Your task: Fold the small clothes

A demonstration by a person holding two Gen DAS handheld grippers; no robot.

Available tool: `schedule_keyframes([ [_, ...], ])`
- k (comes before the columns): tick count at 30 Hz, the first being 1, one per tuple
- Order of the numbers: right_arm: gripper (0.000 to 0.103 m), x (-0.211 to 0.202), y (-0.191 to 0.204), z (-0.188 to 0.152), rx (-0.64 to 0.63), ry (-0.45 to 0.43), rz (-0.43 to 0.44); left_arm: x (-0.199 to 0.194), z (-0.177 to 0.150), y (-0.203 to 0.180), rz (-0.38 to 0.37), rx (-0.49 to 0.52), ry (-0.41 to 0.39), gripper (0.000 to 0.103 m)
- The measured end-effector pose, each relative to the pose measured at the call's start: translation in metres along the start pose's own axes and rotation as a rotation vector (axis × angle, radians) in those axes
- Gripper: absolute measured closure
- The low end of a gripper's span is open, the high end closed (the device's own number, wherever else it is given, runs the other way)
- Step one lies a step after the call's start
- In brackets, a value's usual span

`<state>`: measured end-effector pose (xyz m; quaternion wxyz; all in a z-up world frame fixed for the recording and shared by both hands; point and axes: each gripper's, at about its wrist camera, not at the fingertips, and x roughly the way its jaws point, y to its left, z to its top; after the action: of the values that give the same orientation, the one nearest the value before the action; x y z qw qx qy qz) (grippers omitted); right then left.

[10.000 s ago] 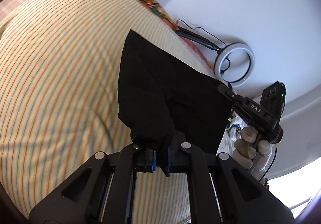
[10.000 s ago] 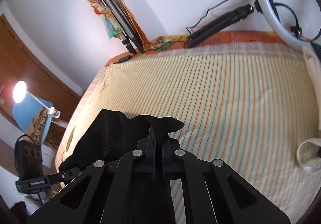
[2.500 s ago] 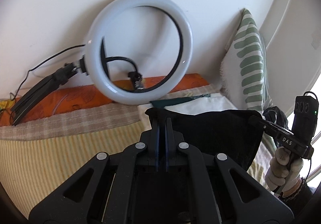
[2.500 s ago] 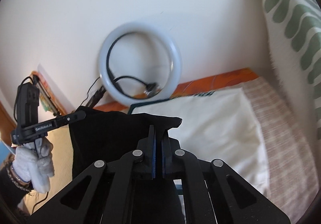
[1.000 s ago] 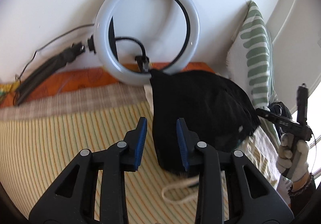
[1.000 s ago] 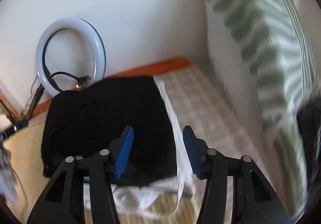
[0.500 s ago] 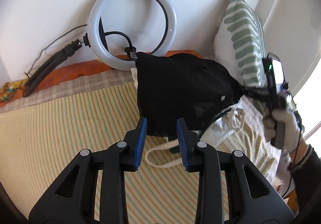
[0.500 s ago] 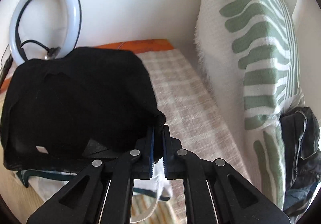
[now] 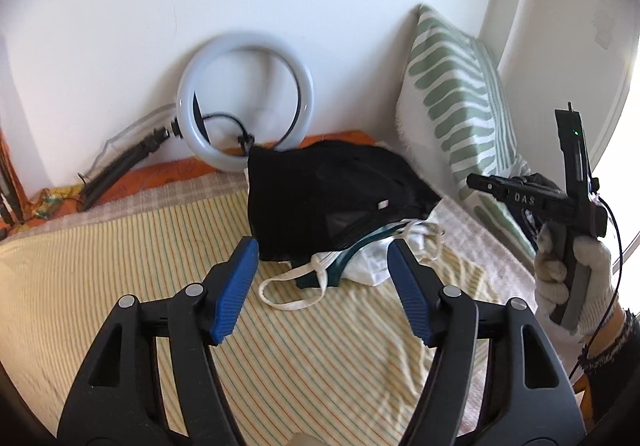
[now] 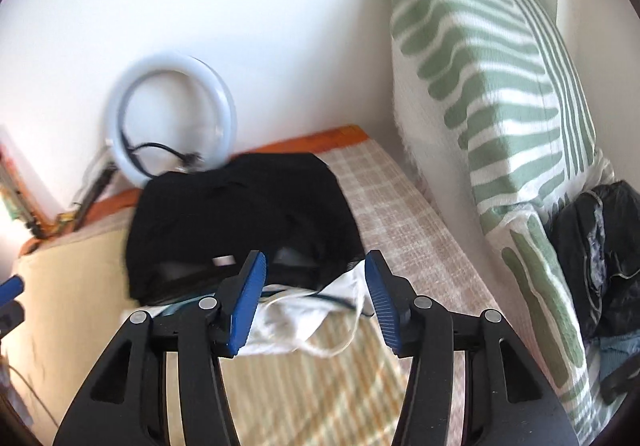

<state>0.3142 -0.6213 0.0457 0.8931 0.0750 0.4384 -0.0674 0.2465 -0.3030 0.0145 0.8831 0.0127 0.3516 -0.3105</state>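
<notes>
Resting folded at the far right corner of the bed (image 9: pixel 120 266), the black garment (image 9: pixel 320 194) is lying on top of a white garment (image 9: pixel 372 262) with dark green trim and loose white straps. Both are sitting just in front of the ring light (image 9: pixel 244 102) and near the green striped pillow (image 9: pixel 460 118).

Left tool (image 9: pixel 322 278) is hovering over the striped bedsheet, jaws spread wide, gripping nothing. Right tool (image 10: pixel 314 298) is likewise wide apart and empty, hanging just short of the pile's near edge.

Black piece is looking thin, soft and light, probably limp, so it is likely sagging if lifted from one point. A small white tag (image 9: pixel 383 204) is showing on its near right side. Best hold, as a guess: pinching two corners of one hem, one tool each, keeping the fold flat.

White piece underneath is looking crumpled and not yet folded; its straps are trailing toward the bed's middle and could be snagging on a finger. Taking it by the fabric edge, not the straps, seems safer.
</notes>
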Motion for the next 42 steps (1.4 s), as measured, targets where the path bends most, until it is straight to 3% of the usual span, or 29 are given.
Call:
schedule_keyframes([
  [4, 0.052, -0.035, 0.02, -0.006, -0.038, -0.04, 0.025, -0.031, 0.0, -0.012, 0.008, 0.02, -0.04, 0.023],
  [8, 0.041, -0.07, 0.042, -0.011, -0.095, -0.09, 0.009, -0.065, -0.004, -0.024, 0.037, 0.062, -0.096, 0.013],
  [12, 0.04, -0.093, 0.056, -0.016, -0.118, -0.118, 0.013, -0.101, -0.009, -0.032, 0.067, 0.094, -0.175, 0.001],
  [17, 0.027, -0.119, 0.067, -0.024, -0.124, -0.15, 0.006, -0.131, -0.014, -0.035, 0.117, 0.108, -0.226, 0.0],
  [27, 0.023, -0.143, 0.079, -0.04, -0.122, -0.178, -0.026, -0.152, -0.03, -0.022, 0.11, 0.074, -0.224, 0.0],
  [42, 0.022, -0.131, 0.091, -0.067, -0.083, -0.14, -0.03, -0.15, -0.064, 0.0, 0.143, 0.085, -0.24, 0.0],
])
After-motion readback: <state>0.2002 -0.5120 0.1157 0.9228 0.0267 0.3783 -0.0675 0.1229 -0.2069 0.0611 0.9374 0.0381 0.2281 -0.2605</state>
